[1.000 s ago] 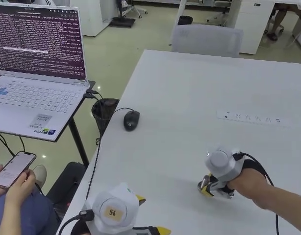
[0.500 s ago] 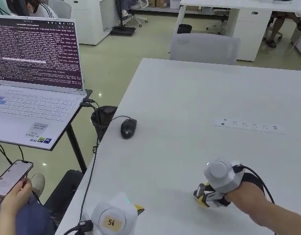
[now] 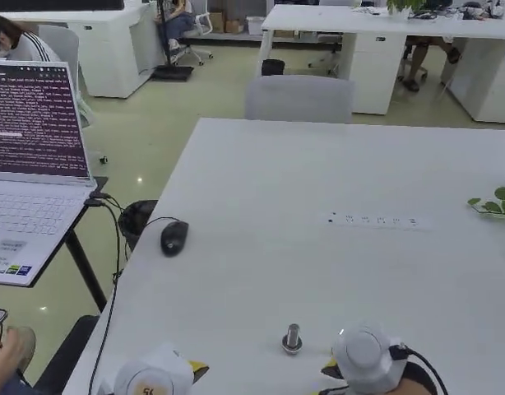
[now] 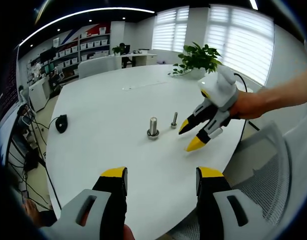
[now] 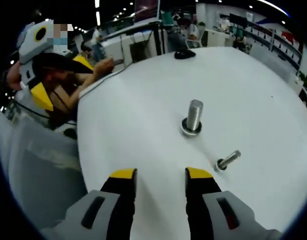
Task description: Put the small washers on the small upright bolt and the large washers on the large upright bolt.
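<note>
Two tools [image 4: 161, 172] [image 5: 160, 173] spread wide, empty.

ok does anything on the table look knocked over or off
Nothing stands out. The large bolt and the small bolt both stand upright on the table in the left gripper view; the small one's lean in the right gripper view looks like lens distortion. The left tongs and right tongs are open, empty.

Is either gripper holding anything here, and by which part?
Nothing is held. The left gripper and right gripper are both open with empty jaws; the large bolt and small bolt stand free.
</note>
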Tool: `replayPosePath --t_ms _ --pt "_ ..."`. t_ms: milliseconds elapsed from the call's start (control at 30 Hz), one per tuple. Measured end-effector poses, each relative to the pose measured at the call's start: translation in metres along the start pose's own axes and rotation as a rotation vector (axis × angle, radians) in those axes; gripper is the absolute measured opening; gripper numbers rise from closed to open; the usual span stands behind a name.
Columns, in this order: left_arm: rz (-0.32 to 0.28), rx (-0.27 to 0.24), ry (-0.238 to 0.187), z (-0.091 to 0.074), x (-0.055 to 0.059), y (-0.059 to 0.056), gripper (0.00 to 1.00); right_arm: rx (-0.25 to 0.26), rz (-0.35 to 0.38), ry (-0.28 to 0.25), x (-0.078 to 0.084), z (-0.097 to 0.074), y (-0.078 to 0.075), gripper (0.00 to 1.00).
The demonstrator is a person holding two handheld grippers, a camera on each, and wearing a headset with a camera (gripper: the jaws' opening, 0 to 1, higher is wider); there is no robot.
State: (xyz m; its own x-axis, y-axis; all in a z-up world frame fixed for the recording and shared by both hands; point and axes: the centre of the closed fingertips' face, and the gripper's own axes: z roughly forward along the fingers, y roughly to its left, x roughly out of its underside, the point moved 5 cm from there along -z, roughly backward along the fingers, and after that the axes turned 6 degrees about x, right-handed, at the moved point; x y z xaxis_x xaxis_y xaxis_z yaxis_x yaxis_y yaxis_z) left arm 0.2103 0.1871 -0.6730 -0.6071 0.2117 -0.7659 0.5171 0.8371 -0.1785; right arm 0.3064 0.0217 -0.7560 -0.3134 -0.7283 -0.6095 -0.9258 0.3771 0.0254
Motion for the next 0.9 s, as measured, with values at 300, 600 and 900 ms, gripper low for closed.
replayPosePath --t_ms 300,600,900 --pt "-0.01 -0.014 -0.011 0.009 -0.008 -0.005 0.55 0.042 0.096 -0.042 0.043 -0.035 -0.004 0.46" --pt "-0.027 -0.042 -0.023 0.013 -0.012 -0.006 0.55 0.109 0.248 -0.1 0.082 -0.072 -0.021 0.52" --pt "-0.036 -0.055 -0.034 0.019 -0.017 -0.009 0.55 0.159 0.312 -0.163 0.095 -0.091 -0.028 0.62"
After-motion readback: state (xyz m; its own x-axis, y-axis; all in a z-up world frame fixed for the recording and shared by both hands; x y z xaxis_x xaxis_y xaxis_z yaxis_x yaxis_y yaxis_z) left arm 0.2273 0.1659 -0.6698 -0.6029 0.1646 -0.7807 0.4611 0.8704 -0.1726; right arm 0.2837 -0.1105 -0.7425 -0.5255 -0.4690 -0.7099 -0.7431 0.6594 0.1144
